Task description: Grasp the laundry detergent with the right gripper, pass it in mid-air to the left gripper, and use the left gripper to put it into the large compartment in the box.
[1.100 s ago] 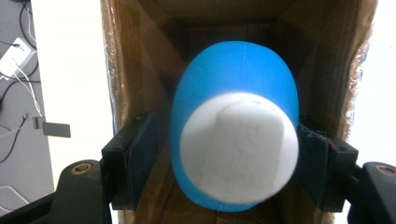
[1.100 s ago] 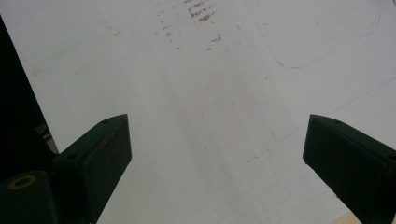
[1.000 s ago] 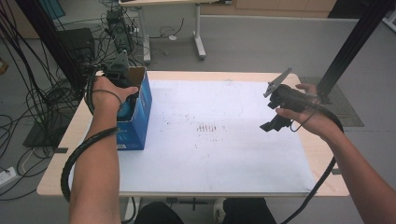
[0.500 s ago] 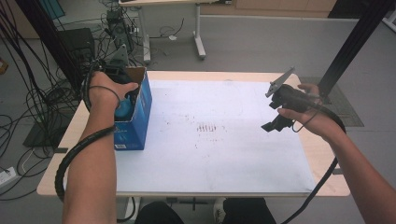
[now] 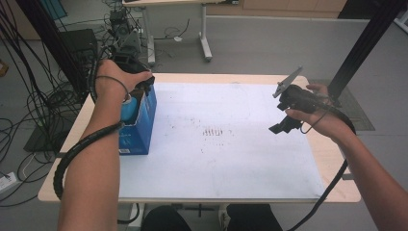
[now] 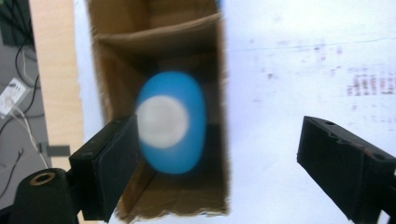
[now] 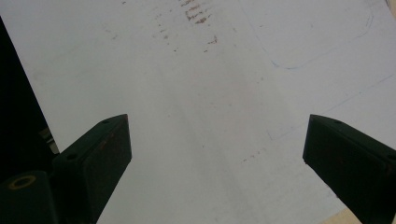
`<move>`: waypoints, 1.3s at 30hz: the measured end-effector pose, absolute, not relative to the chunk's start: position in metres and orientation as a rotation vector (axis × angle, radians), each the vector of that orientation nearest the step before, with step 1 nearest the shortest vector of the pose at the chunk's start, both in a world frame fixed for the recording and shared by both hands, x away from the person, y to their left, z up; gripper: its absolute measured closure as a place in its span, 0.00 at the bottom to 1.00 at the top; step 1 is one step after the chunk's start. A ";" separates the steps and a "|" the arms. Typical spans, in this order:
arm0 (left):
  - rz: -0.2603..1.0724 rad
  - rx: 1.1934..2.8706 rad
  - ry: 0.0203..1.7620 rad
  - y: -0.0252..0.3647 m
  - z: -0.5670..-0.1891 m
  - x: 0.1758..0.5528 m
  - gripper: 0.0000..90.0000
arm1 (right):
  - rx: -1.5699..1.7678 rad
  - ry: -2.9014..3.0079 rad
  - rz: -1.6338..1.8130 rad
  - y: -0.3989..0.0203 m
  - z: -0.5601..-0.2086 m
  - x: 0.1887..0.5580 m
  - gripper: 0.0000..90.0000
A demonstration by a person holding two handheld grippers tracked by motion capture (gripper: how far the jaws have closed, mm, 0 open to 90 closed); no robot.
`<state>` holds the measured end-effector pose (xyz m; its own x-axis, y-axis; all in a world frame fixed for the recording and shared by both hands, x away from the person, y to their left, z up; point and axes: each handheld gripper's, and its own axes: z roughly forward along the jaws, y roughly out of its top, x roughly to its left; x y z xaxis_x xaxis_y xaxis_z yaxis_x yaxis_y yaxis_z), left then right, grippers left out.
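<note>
Blue box [image 5: 139, 126] standing open-topped near the table's [image 5: 332, 159] left edge, with a blurred blue, white-capped object [image 6: 171, 122] inside. Left gripper [image 6: 215, 163] above the box, jaws wide apart, gripping nothing. Right gripper [image 7: 217, 158] raised over the white sheet [image 5: 231, 144] near the right edge, jaws apart and empty.

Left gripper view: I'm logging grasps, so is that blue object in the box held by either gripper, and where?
Nothing is held. The blue object sits loose in the cardboard box; both grippers' jaws are spread wide.
</note>
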<state>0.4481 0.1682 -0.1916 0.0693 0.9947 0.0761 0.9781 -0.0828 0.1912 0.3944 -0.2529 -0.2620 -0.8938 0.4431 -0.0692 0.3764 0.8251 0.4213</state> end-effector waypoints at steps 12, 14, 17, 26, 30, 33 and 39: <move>0.247 2.317 1.924 0.123 -0.192 0.460 0.09 | 0.645 2.859 0.589 -0.247 -0.262 0.400 0.09; 0.245 2.325 1.905 0.117 -0.192 0.462 0.09 | 0.646 2.854 0.592 -0.247 -0.261 0.401 0.09; 0.236 2.324 1.890 0.111 -0.192 0.464 0.08 | 0.652 2.853 0.591 -0.247 -0.261 0.402 0.09; 0.231 2.333 1.853 0.099 -0.193 0.469 0.07 | 0.650 2.861 0.581 -0.244 -0.261 0.403 0.09; 0.232 2.324 1.845 0.098 -0.193 0.470 0.07 | 0.642 2.864 0.579 -0.242 -0.260 0.404 0.09; 0.230 2.318 1.843 0.098 -0.193 0.471 0.07 | 0.640 2.863 0.576 -0.241 -0.259 0.405 0.09; 0.223 2.314 1.834 0.097 -0.194 0.472 0.08 | 0.632 2.867 0.574 -0.239 -0.260 0.406 0.09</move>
<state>0.4724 0.0969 -0.1938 0.2277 0.9737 0.0061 0.9467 -0.2228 0.2326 0.4059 -0.2391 -0.2603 -0.8999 0.4315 -0.0628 0.3741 0.8380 0.3972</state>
